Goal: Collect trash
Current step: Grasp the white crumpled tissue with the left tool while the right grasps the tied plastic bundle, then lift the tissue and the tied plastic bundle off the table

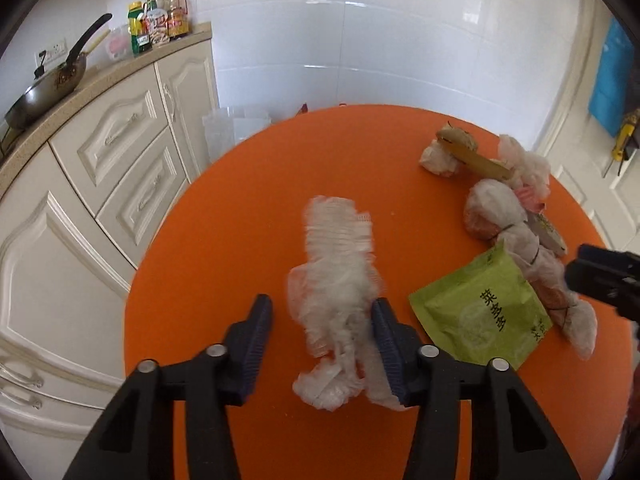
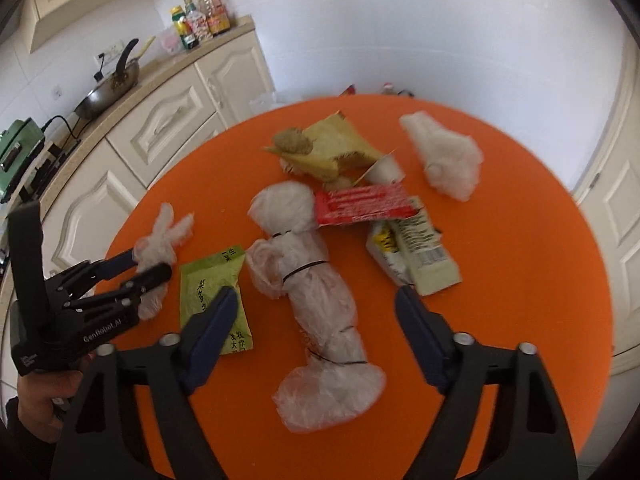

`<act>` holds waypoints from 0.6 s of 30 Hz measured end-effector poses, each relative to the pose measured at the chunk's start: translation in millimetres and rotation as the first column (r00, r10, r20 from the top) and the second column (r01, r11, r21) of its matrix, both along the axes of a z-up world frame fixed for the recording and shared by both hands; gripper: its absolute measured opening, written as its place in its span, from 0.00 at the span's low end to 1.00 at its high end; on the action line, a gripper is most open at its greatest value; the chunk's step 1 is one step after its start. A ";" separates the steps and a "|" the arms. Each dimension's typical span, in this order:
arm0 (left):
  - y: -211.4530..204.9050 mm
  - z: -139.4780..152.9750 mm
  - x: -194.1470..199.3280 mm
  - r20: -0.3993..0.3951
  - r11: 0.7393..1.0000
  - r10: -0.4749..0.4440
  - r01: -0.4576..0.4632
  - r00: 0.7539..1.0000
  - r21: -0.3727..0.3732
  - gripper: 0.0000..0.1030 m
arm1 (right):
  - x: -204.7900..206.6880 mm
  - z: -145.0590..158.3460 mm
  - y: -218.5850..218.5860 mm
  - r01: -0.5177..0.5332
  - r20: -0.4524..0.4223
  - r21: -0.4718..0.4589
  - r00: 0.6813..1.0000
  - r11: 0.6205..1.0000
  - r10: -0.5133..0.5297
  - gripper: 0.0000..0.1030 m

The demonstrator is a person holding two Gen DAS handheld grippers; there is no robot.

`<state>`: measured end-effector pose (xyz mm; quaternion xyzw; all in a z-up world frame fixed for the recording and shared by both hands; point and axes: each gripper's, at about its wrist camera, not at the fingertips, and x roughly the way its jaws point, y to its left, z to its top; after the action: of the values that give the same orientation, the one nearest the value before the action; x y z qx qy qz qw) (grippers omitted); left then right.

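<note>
Trash lies on a round orange table [image 1: 240,220]. My left gripper [image 1: 322,312] is open, its fingers on either side of a crumpled clear plastic wrap [image 1: 340,280]; the same wrap [image 2: 158,248] sits between its fingers in the right wrist view. A green packet [image 1: 484,312] lies just right of it and shows again [image 2: 214,284]. My right gripper [image 2: 316,304] is open above a long white plastic bundle tied with black bands [image 2: 320,308]. Beyond lie a red wrapper [image 2: 364,204], a yellow paper bag [image 2: 332,148], a white-green packet [image 2: 416,252] and a white wad [image 2: 444,160].
White kitchen cabinets [image 1: 120,152] stand close to the table's left edge, with a wok [image 1: 48,88] and sauce bottles [image 1: 160,20] on the counter. A white tiled wall is behind the table. A white door [image 2: 616,216] is at the right.
</note>
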<state>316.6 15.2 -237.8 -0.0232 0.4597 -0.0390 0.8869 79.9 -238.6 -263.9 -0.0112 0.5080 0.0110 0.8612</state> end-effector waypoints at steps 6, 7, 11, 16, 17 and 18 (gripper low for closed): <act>-10.4 0.1 33.9 -0.003 1.000 0.001 -0.001 1.000 -0.029 0.19 | 18.3 -31.8 2.4 -0.042 -0.056 -0.043 0.998 0.998 0.039 0.63; -15.0 -0.1 35.7 -0.001 1.000 0.000 0.000 1.000 -0.029 0.18 | 18.6 -32.9 5.3 -0.056 -0.039 -0.063 0.998 0.996 0.054 0.63; -24.4 -1.3 48.3 0.004 0.999 0.004 -0.004 1.000 -0.048 0.16 | 19.1 -41.6 20.0 -0.111 -0.020 -0.180 0.994 0.977 0.109 0.47; -32.0 -0.2 43.2 0.006 0.998 0.017 -0.016 1.000 -0.053 0.15 | 11.8 -39.0 21.7 -0.128 -0.024 -0.146 0.992 0.981 0.125 0.29; -31.2 0.7 40.9 0.010 0.998 0.017 -0.017 1.000 -0.053 0.15 | 9.9 -37.7 19.9 -0.125 -0.026 -0.117 0.992 0.985 0.123 0.29; -33.4 1.9 43.8 0.015 0.999 0.019 -0.018 1.000 -0.051 0.15 | 6.9 -35.1 16.0 -0.117 -0.025 -0.074 0.993 0.990 0.115 0.29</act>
<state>360.3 -18.2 -235.9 -0.0495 0.4517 -0.0426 0.8898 86.9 -222.6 -299.1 -0.0730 0.5154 0.0421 0.8528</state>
